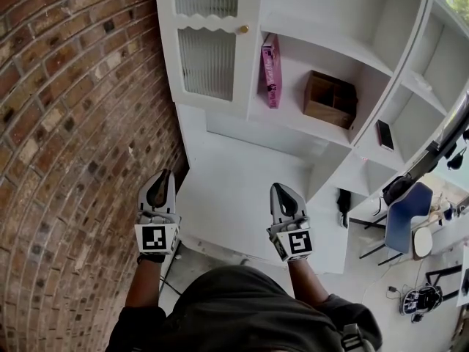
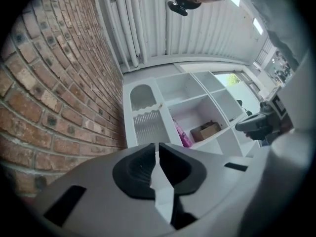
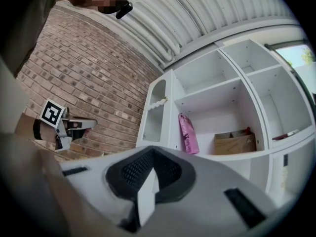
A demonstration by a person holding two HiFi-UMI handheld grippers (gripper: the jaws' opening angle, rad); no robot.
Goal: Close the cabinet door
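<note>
The left gripper (image 2: 157, 149) has its jaws clenched: the dark pads meet along a thin seam and nothing is caught between them. The right gripper (image 3: 149, 174) is clenched on nothing as well, pads pressed together. In the head view both are held out in front of the person, the left at eight o'clock in the picture and the right at five o'clock. They are well apart from each other and touch nothing.

The cabinet door (image 1: 209, 46) is at twelve o'clock from the left gripper and eleven o'clock from the right. It is white, with two ribbed glass panes, a scalloped rail between them and a small brass knob (image 1: 244, 29) on its right edge. It appears to lie flush with the front of the white cabinet (image 1: 234, 189), over the leftmost column.

At three o'clock from the door is an open compartment. A pink packet (image 1: 271, 70) stands upright against its left wall and a wooden box (image 1: 330, 100) sits further right. A brick wall (image 1: 73, 123) fills the nine o'clock side. A blue chair (image 1: 407, 215) stands at four o'clock.
</note>
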